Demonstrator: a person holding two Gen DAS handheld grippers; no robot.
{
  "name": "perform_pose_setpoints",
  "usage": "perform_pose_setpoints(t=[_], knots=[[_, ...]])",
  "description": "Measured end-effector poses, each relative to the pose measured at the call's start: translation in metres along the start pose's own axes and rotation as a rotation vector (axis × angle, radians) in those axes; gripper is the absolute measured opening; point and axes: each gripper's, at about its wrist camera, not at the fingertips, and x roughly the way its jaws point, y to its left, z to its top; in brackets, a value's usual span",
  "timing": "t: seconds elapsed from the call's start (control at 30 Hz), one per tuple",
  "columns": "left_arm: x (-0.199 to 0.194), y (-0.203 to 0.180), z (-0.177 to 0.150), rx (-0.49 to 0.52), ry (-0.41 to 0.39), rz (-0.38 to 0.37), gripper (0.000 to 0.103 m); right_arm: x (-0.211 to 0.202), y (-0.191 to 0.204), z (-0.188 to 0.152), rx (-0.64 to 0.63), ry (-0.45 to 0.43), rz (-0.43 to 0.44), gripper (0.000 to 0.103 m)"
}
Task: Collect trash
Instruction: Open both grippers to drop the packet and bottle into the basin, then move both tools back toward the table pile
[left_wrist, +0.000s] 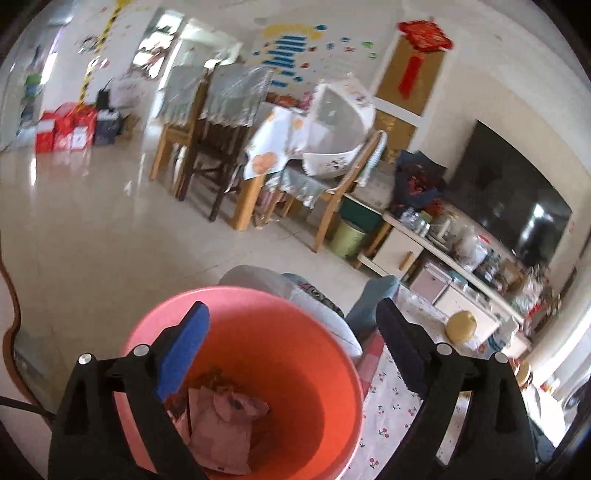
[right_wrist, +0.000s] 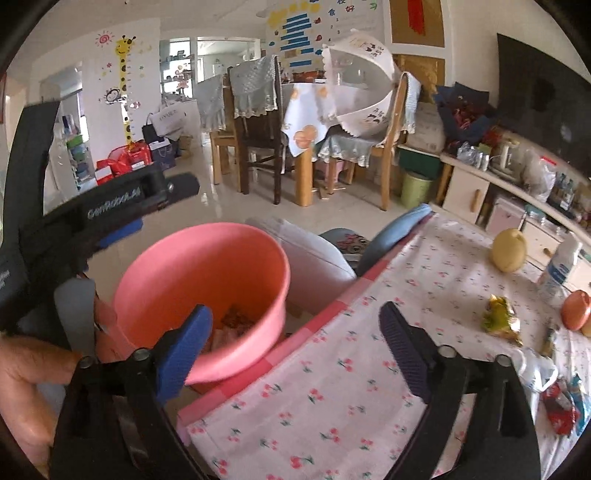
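Both of your grippers stand wide apart with nothing between the pads: the left gripper (left_wrist: 291, 325) hangs over the round pink plastic bin (left_wrist: 325, 354), and the right gripper (right_wrist: 295, 328) sits at the near edge of the table under its pink-and-white cherry-print cloth (right_wrist: 332, 406), the bin just to its left.

Inside the bin you can see a crumpled pinkish paper bag (left_wrist: 221, 417) with some brown scraps behind it, so part of the trash is already in.

Out on the cloth, well to the right of your right gripper, lies a crinkled yellow-green foil wrapper (right_wrist: 502, 319). Likely it is very light, thin and springy; pinch it across its bunched middle, where the folds give the pads something to bite, since a flat edge would probably slip free. Nearer the right edge a red-and-blue packet (right_wrist: 561, 406) seems equally flimsy.

A yellow pear (right_wrist: 509, 251), an orange-red fruit (right_wrist: 575, 310) and a white plastic bottle (right_wrist: 559, 266) stand close by; keep clear of them.
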Motion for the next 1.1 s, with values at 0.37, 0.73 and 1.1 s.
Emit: perform_pose_setpoints(t=[0.37, 0.73, 1.1], knots=[[-0.002, -0.06, -0.019, 0.237, -0.007, -0.082, 0.092, -0.028, -0.034, -0.028, 0.044, 0.043, -0.086, 0.098], [-0.007, -0.097, -0.047, 0.312, 0.024, -0.231, 0.092, -0.058, -0.061, -0.049, 0.065, 0.054, -0.149, 0.098], [-0.008, -0.123, -0.065, 0.338, 0.069, -0.324, 0.095, -0.077, -0.086, -0.074, 0.061, 0.069, -0.188, 0.098]])
